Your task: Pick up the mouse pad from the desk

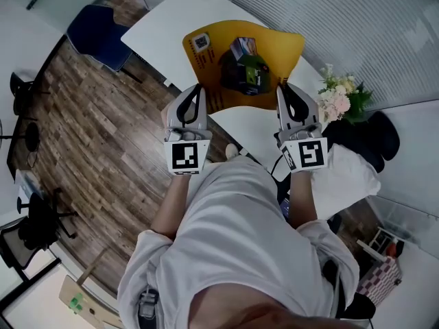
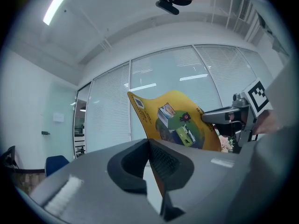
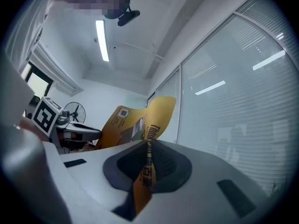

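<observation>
Yellow mouse pad (image 1: pixel 243 60) off the white desk (image 1: pixel 161 26), held up in the air, curved between both grippers; left gripper (image 1: pixel 198 91) jaws pinched tight on its left edge; right gripper (image 1: pixel 282 91) jaws clamped on its right edge; flowers (image 1: pixel 339 98) near right gripper.

Printed mouse pad (image 1: pixel 206 53) matt, flexible; desk (image 1: pixel 164 26) smooth, probably laminate; floor (image 1: pixel 103 149) wood-grain planks.

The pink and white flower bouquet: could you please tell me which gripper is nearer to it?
Right. The right gripper, shut on one edge of the yellow printed mouse pad, sits beside the bouquet; the left gripper holds the opposite edge, farther away.
</observation>
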`<action>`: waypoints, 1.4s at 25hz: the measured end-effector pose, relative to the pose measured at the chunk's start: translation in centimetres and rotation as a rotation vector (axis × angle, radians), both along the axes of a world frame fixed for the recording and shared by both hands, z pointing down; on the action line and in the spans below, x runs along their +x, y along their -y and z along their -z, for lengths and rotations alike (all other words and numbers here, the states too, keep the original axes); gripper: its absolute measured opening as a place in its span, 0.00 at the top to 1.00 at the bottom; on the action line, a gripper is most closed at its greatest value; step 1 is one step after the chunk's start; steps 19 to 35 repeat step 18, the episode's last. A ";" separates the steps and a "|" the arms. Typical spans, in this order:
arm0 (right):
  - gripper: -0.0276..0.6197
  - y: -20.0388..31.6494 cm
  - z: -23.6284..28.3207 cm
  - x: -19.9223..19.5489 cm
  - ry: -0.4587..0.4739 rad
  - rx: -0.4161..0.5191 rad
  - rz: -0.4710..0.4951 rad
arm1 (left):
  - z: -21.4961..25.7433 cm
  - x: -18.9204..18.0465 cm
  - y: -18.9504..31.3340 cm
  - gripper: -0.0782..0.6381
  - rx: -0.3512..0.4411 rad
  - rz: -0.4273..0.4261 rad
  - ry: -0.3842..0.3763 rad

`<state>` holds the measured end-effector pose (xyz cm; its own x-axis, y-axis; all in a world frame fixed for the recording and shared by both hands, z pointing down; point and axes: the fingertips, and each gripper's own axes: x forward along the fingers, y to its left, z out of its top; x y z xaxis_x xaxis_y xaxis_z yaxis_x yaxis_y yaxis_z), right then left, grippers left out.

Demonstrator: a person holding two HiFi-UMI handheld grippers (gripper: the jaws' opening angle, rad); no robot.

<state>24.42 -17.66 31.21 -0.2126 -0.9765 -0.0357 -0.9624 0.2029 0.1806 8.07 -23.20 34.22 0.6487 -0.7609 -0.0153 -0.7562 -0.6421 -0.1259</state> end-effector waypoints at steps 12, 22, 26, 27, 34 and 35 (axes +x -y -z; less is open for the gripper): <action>0.91 -0.4 0.7 -1.9 0.028 0.009 0.009 | 2.1 -1.6 -0.6 0.89 0.028 -0.015 -0.042; 0.91 -0.7 1.4 -2.4 0.021 0.015 0.012 | 2.7 -2.2 -1.1 0.89 0.028 -0.014 -0.045; 0.91 -0.7 1.4 -2.4 0.021 0.015 0.012 | 2.7 -2.2 -1.1 0.89 0.028 -0.014 -0.045; 0.91 -0.7 1.4 -2.4 0.021 0.015 0.012 | 2.7 -2.2 -1.1 0.89 0.028 -0.014 -0.045; 0.91 -0.7 1.4 -2.4 0.021 0.015 0.012 | 2.7 -2.2 -1.1 0.89 0.028 -0.014 -0.045; 0.91 -0.7 1.4 -2.4 0.021 0.015 0.012 | 2.7 -2.2 -1.1 0.89 0.028 -0.014 -0.045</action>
